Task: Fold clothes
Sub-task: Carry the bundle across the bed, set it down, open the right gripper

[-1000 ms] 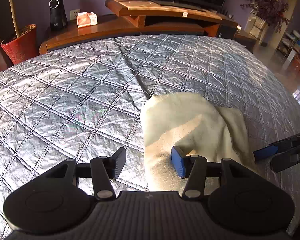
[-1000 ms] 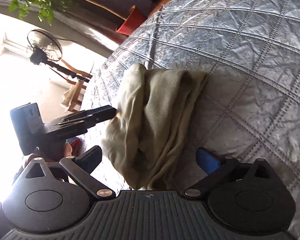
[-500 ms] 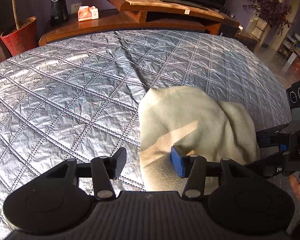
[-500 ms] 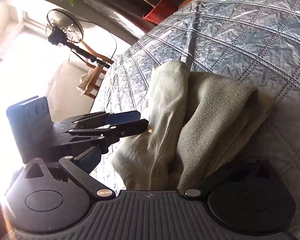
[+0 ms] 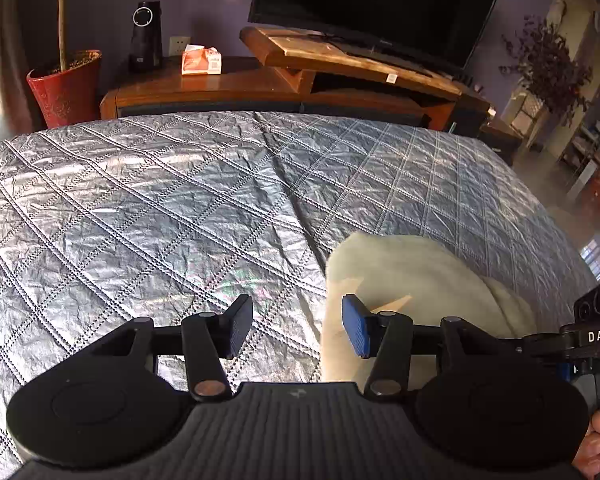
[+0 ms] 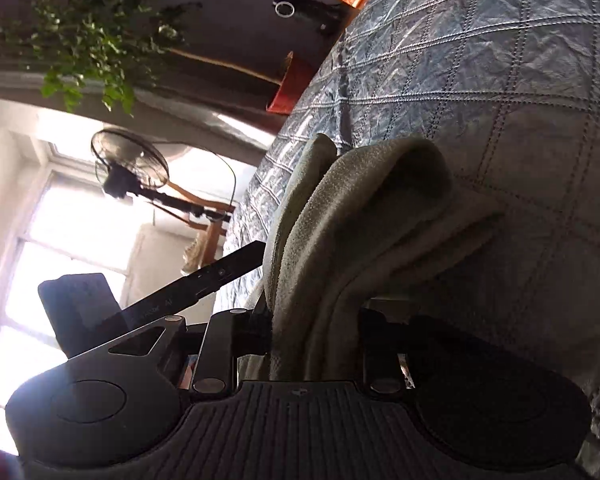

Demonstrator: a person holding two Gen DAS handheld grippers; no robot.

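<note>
1. Cream cloth lies bunched on the quilt, lower right of the left view, w/ long axis running away from camera.
2. Right gripper is nearer: jaws closing, cloth edge between them.
3. Left gripper is half open, holding nothing, cloth beside its right pad.

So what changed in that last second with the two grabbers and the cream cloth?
The right gripper came in over the edge of the folded cream garment and its jaws are closing, bunched cloth between them. The left gripper stayed part open, holding nothing, one finger over the garment. The garment stayed on the quilted cover.
</note>
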